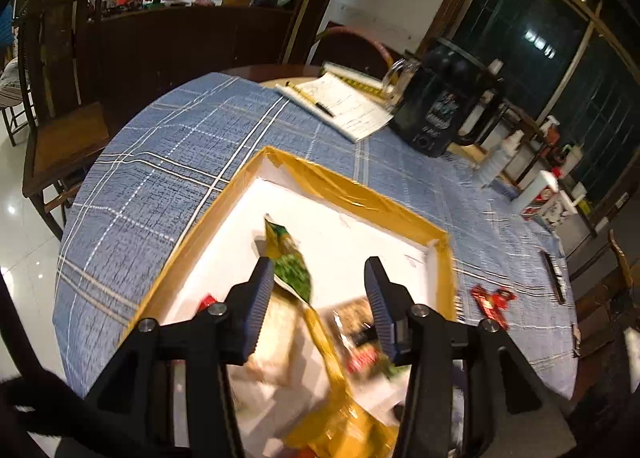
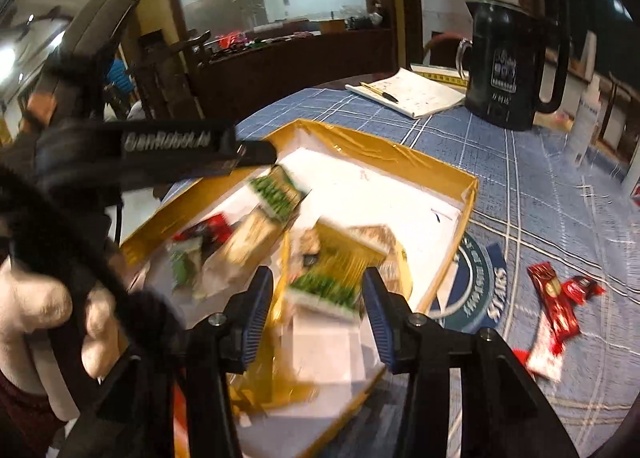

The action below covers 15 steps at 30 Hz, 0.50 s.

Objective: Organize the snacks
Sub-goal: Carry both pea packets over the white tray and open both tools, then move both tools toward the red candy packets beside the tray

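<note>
A shallow box (image 1: 352,182) with yellow-taped rim and white floor sits on the blue checked tablecloth; it also shows in the right wrist view (image 2: 400,156). Several snack packets lie in it. My left gripper (image 1: 318,278) is open above the box; a green and gold packet (image 1: 290,258) hangs by its left finger, blurred, contact unclear. In the right wrist view the left gripper's finger (image 2: 256,152) is above that packet (image 2: 276,192). My right gripper (image 2: 318,290) is open over another green and gold packet (image 2: 332,270). Red packets (image 2: 556,298) lie on the cloth right of the box (image 1: 492,302).
A black kettle (image 1: 436,106) and a notepad with a pen (image 1: 344,102) stand at the table's far side. Bottles and small items (image 1: 536,178) crowd the far right edge. Wooden chairs (image 1: 60,138) stand left of the table. A round printed logo (image 2: 476,290) shows on the cloth.
</note>
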{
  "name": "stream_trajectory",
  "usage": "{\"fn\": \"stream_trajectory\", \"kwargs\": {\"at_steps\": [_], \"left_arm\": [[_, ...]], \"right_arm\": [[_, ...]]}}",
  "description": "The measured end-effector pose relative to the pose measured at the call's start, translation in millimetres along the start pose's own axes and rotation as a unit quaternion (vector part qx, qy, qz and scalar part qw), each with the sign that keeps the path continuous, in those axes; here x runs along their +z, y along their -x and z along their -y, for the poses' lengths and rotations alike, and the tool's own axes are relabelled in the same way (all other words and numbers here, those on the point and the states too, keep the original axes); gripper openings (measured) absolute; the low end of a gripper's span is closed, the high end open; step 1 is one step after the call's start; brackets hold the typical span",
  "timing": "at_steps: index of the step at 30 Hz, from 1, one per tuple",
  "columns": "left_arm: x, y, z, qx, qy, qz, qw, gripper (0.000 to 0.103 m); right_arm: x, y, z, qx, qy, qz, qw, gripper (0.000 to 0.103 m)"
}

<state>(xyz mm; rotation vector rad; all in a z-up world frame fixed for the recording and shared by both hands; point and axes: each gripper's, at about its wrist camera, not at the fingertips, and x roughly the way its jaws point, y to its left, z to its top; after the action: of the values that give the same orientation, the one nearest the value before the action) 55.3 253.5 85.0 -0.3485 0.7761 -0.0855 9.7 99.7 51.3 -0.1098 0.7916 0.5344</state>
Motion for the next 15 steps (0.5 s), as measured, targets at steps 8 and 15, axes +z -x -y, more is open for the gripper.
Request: {"fn": "stream_trajectory", "kwargs": {"at_steps": [8, 15], "left_arm": [[-19, 43, 31, -0.030, -0.017, 0.040, 0.9986, 0.055], [-31, 69, 68, -0.033, -0.054, 0.057, 0.9964, 0.056]], "right_arm": [[-42, 6, -45, -0.093, 0.118, -0.042, 0.988, 0.047], [-55, 20, -48, -0.125, 0.141, -0.076, 0.979, 0.047]]}}
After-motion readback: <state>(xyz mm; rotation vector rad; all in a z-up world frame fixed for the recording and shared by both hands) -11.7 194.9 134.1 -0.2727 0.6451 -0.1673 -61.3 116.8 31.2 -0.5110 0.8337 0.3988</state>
